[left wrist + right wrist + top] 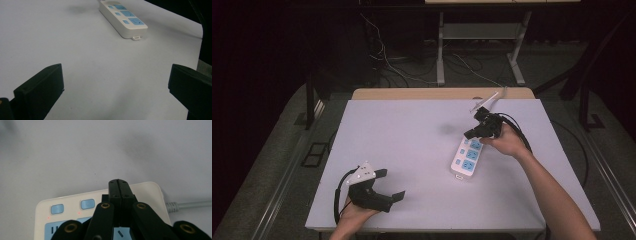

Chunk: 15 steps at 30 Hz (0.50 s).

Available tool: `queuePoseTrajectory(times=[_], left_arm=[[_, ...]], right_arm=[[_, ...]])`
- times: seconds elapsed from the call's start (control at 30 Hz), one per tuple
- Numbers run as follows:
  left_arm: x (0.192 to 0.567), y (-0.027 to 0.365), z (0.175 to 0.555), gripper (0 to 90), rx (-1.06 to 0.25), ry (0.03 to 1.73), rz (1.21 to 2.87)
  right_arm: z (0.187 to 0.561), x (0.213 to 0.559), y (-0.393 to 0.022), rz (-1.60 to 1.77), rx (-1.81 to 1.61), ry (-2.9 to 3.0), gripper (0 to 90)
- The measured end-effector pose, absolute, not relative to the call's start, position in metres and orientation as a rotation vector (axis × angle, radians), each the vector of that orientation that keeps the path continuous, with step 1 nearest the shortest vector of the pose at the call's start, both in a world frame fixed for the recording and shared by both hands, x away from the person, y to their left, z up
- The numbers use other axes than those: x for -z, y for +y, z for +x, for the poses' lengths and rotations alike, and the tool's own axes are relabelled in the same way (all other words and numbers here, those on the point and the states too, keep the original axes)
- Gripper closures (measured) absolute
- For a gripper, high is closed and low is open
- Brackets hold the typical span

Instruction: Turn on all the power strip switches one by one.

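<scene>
The right gripper (475,131) has its two black jaws pressed together with nothing between them. It hangs right over the far end of the white power strip (466,155), the end where the grey cord (190,205) comes out. In the right gripper view the closed tips sit just above the strip, close to two small blue buttons (87,204), and two tiny red lights glow beside those buttons. I cannot tell if the tips touch the strip or stay a little above it. The strip lies flat on the white table (412,145). Its long side runs from the right gripper back toward the person, leaning a bit to the left, so most of the strip stretches away under and behind those closed tips. The left gripper (388,186) is well apart from the strip, low near the person's edge of the table, held in the left hand (354,212). Its jaws are spread wide and hold nothing. In the left gripper view the strip is far ahead and a little to the right, with its near end and small white loop (135,38) pointing back toward that gripper. So the right hand (507,142) is much nearer to the strip. My guess is that the closed tips are set to push one of the blue buttons, and that only a small move down or sideways is needed.
</scene>
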<state>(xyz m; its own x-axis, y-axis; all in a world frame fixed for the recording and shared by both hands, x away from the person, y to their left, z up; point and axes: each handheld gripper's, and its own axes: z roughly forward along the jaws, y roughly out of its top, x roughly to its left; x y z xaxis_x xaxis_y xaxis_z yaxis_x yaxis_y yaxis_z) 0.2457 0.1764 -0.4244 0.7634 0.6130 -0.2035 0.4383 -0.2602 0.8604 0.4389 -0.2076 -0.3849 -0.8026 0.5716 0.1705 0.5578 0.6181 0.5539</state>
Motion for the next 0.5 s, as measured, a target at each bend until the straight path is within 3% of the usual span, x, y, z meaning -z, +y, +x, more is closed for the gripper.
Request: queuePoseTrajectory(times=[0.3, 0.5], left_arm=[[0.424, 0.175, 0.245, 0.0, -0.208, 0.802, 1.898], [0.424, 0.174, 0.245, 0.0, -0.206, 0.8, 1.897]], right_arm=[[0.424, 0.362, -0.227, 1.001, -1.016, 2.715, 89.4], [0.409, 0.351, -0.24, 1.041, -1.061, 2.636, 77.1]])
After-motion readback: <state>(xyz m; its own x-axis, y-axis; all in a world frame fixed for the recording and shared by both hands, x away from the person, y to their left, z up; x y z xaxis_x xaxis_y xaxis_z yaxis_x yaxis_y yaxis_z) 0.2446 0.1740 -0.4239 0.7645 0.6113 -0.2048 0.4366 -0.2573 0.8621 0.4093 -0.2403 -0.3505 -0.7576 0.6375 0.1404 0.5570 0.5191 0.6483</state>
